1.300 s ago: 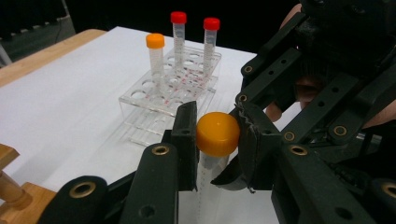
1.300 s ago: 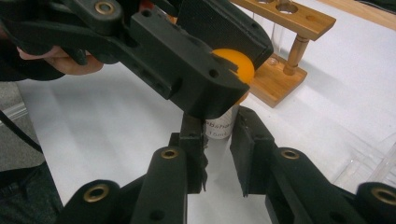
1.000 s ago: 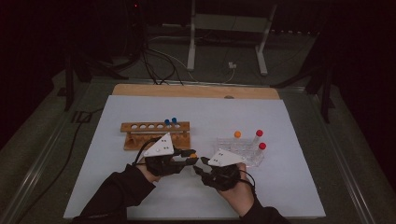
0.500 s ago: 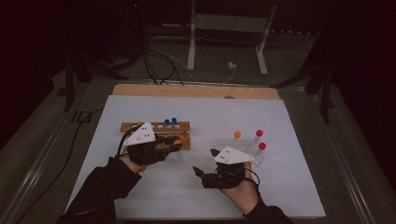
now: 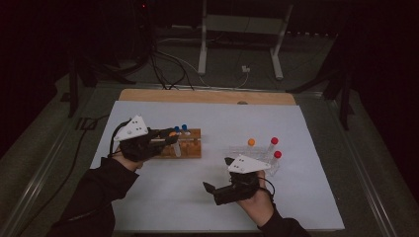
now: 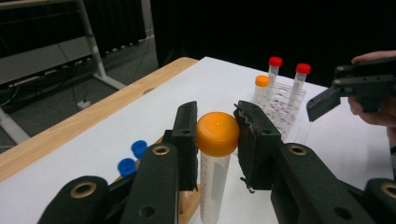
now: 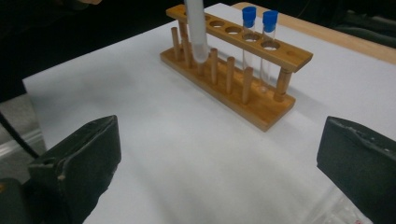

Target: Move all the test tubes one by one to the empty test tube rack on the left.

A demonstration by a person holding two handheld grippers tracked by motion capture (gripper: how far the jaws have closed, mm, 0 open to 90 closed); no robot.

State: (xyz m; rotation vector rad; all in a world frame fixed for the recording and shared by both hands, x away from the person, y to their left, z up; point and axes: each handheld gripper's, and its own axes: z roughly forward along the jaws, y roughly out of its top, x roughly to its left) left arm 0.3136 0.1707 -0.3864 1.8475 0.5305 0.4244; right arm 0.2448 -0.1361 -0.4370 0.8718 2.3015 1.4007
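Left gripper (image 5: 170,139), high view: clamps orange-capped tube (image 5: 174,143) over wooden rack (image 5: 190,148). Right gripper (image 5: 217,190) jaws just opened, nothing between.
Left gripper view: pads pinch tube (image 6: 215,177) below cap; light, smooth, likely slippery plastic.
Right gripper view: tube tip (image 7: 198,44) beside rack (image 7: 261,107).

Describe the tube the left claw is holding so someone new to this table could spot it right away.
On the white mat, find the wooden rack at its left. The left claw holds an orange-capped tube upright over that rack's left end. The rack's other two tubes have blue caps and thinner bodies.
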